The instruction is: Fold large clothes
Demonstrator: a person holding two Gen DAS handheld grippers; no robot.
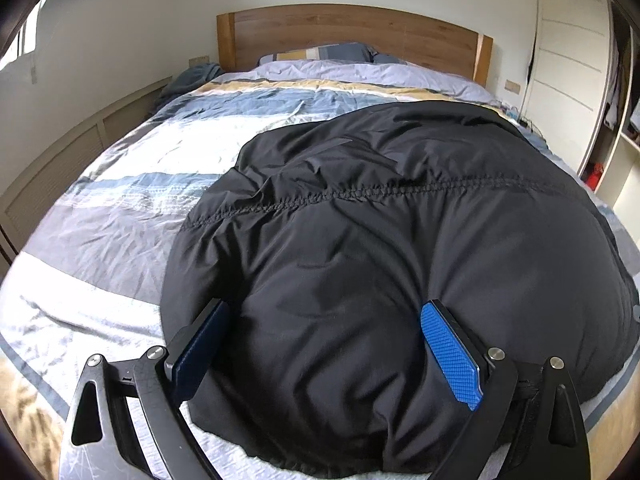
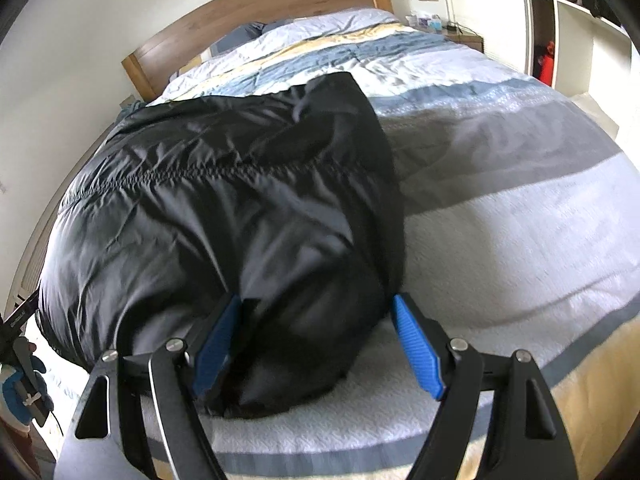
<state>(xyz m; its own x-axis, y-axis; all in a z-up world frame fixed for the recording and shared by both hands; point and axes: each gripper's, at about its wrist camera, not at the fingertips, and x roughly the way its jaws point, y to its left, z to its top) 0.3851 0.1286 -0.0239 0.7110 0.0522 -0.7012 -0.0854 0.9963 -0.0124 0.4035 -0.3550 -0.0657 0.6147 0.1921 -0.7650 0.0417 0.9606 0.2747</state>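
Observation:
A large black puffy jacket [image 1: 400, 240] lies flattened on the striped bedspread [image 1: 120, 220], its quilted seam running across it. My left gripper [image 1: 326, 320] stands wide open over the jacket's near edge, and the padded fabric bulges up between its blue pads [image 1: 450, 356]. In the right wrist view the jacket [image 2: 224, 200] fills the left half. My right gripper [image 2: 318, 304] is open around the jacket's near right corner. Its left finger [image 2: 218, 340] rests against the fabric, while the right finger [image 2: 418, 344] hangs clear over the bedspread [image 2: 520, 220].
A wooden headboard [image 1: 352, 36] and pillows [image 1: 320, 54] are at the far end. A wardrobe with open shelves [image 1: 616, 128] stands to the right, and a panelled wall unit [image 1: 52, 176] runs along the left. A gloved hand [image 2: 20, 380] shows at the left edge of the right wrist view.

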